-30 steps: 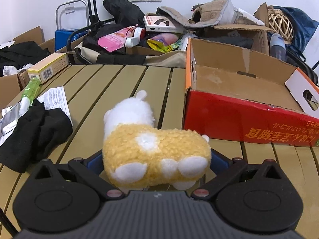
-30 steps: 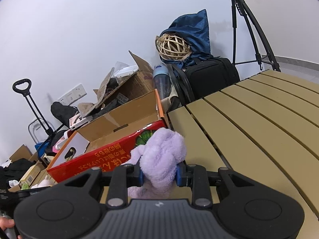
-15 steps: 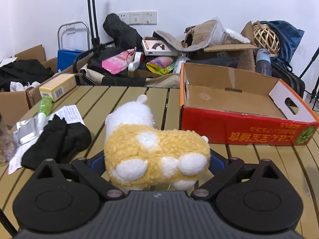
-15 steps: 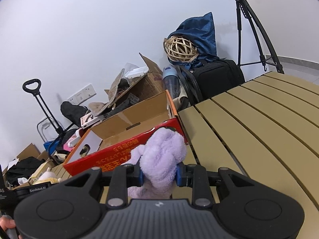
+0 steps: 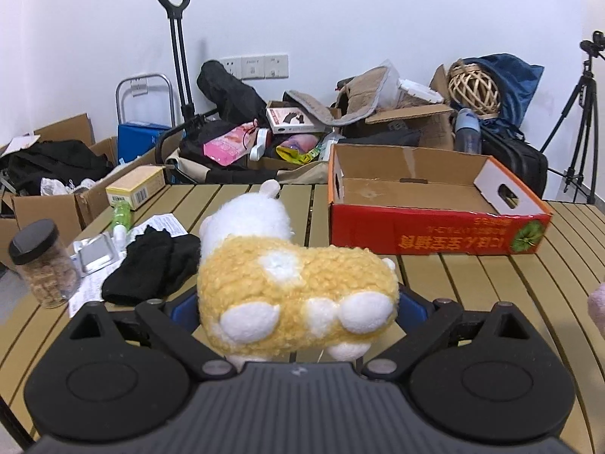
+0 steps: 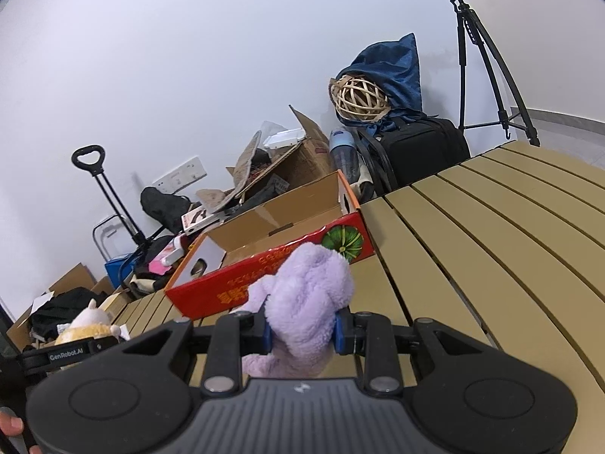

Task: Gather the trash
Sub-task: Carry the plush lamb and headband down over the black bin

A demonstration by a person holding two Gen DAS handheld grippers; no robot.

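A yellow and white plush toy (image 5: 295,287) is clamped between the blue pads of my left gripper (image 5: 298,308), lifted above the slatted table (image 5: 491,295). A purple plush toy (image 6: 306,310) is squeezed in my right gripper (image 6: 302,331), also held off the table. The open red cardboard box (image 5: 435,227) stands ahead and to the right in the left wrist view, empty inside. In the right wrist view the same red box (image 6: 272,265) lies just beyond the purple toy, and the left gripper with its yellow toy (image 6: 89,327) shows at the lower left.
On the table's left lie a black cloth (image 5: 151,265), papers (image 5: 166,223), a foil blister pack (image 5: 96,253), a green tube (image 5: 121,213), a yellow carton (image 5: 136,187) and a black-lidded jar (image 5: 43,265). Bags and boxes crowd the wall (image 5: 302,140). A tripod (image 6: 487,56) stands right.
Both grippers have pulled back and risen with their toys. The red box now looks farther off, and the jar has come into the left wrist view.
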